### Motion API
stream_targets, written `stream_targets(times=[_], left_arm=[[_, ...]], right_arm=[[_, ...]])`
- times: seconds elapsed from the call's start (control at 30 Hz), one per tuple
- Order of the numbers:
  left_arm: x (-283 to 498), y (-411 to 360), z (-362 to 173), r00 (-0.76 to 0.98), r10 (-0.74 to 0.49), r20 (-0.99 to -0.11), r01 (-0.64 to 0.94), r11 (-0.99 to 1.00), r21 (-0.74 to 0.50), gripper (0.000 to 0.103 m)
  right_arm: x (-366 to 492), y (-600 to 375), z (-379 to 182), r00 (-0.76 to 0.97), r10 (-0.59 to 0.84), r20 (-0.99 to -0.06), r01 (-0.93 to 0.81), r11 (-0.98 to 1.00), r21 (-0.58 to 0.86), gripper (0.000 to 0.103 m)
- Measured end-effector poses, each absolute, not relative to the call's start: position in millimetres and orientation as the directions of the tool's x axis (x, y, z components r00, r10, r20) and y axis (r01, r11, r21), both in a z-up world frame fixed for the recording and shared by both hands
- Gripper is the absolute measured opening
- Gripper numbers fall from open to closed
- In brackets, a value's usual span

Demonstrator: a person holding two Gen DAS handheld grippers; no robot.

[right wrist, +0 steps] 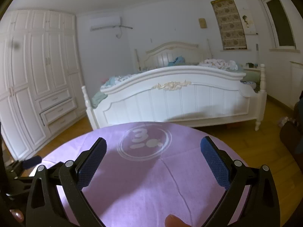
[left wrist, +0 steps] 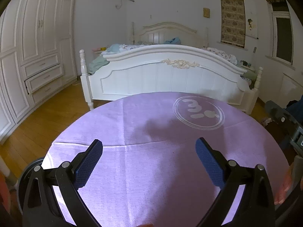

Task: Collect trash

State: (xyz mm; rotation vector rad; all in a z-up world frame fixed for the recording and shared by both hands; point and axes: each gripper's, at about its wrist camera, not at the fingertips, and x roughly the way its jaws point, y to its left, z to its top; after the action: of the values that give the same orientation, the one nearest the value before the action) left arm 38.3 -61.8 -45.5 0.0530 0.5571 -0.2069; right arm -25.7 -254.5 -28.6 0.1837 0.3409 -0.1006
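No trash shows in either view. A round table under a purple cloth [left wrist: 151,160] with a white ring logo [left wrist: 198,112] fills the foreground. My left gripper [left wrist: 149,145] hovers open over the cloth, blue pads [left wrist: 88,166] wide apart with nothing between them. My right gripper [right wrist: 153,143] is also open over the same purple cloth [right wrist: 151,189], near the white ring logo [right wrist: 144,143]. The left gripper's blue tip [right wrist: 32,160] shows at the left edge of the right wrist view. A fingertip [right wrist: 172,220] pokes in at the bottom edge.
A white bed [left wrist: 170,71] piled with clothes stands just beyond the table. White wardrobes with drawers [left wrist: 37,56] line the left wall over a wooden floor [left wrist: 37,124]. A hand [left wrist: 284,189] and dark gear [left wrist: 284,121] sit at the right edge.
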Motion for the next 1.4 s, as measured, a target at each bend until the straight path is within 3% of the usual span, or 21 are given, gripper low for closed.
stream_targets(times=[1.4], left_arm=[[38.8, -63.6, -48.4, 0.831, -0.127, -0.541, 0.177, 0.983, 0.040, 0.098]], right_arm=[[-13.4, -258.1, -33.5, 0.922, -0.055, -0.383, 0.129, 0.977, 0.169, 0.098]])
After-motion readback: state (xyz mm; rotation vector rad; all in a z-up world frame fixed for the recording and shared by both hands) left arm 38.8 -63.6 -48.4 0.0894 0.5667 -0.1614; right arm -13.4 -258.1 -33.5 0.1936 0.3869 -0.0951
